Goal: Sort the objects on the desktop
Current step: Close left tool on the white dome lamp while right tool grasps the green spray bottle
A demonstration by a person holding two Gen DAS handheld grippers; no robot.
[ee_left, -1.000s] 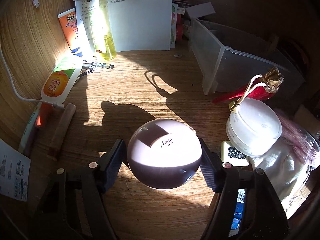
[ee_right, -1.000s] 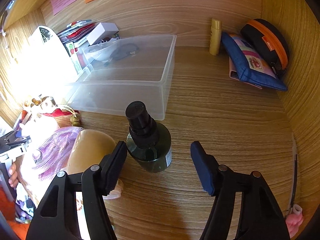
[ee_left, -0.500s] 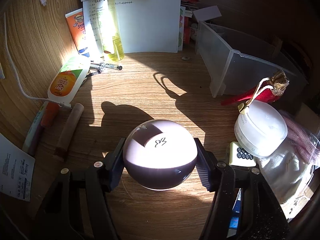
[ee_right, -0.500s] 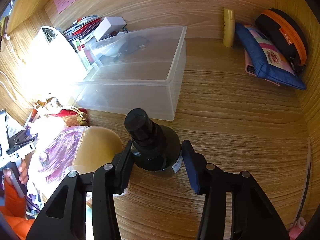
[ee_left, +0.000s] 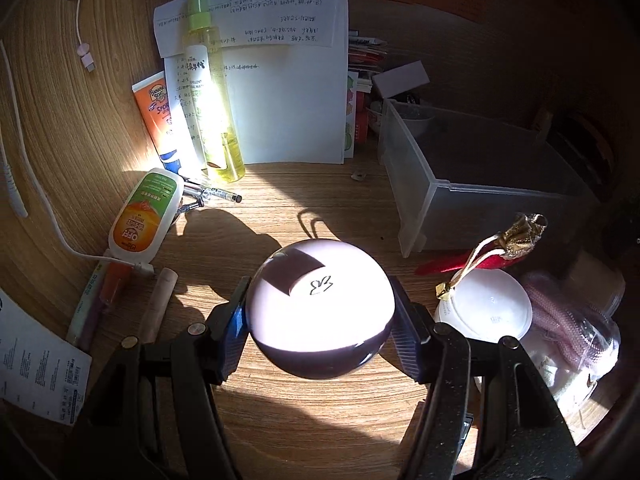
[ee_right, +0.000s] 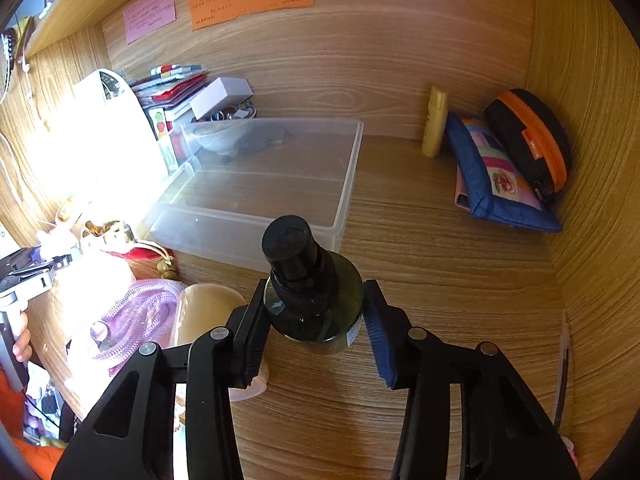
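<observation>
Desktop clutter is mostly unsorted; left view: left gripper (ee_left: pixel 320 316) clamps a round pink dome-lidded jar (ee_left: pixel 320 304), lid facing up, clear plastic bin (ee_left: pixel 480 184) ahead-right, nearly empty; right view: right gripper (ee_right: pixel 314 322) clasps an upright dark green spray bottle (ee_right: pixel 312 300), long axis vertical, nozzle up, bin just beyond.

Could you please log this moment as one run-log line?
left tongs: shut on purple jar | right tongs: shut on dark green bottle | clear bin: nearby
</observation>
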